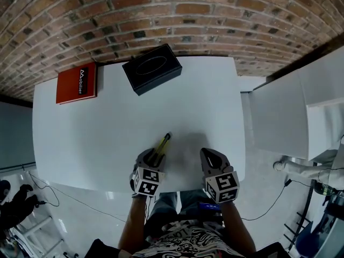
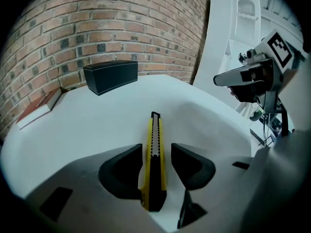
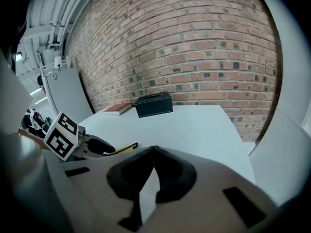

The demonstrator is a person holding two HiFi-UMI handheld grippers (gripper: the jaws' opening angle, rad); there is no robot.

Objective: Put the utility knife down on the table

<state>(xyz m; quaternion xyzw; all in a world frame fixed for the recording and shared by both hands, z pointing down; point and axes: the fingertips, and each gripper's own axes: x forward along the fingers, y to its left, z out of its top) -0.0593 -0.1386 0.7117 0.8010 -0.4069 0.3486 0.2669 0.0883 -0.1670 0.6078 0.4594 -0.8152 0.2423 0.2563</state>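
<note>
The left gripper points downward, jaws apart; the right gripper beside it points downward, jaws together.

At six o'clock in the head view, the person wears a black-and-white patterned top and blue jeans. The left hand-held gripper and the right hand-held gripper each have a pale grey shell, rounded black pads and a white cube with black square markers.
</note>
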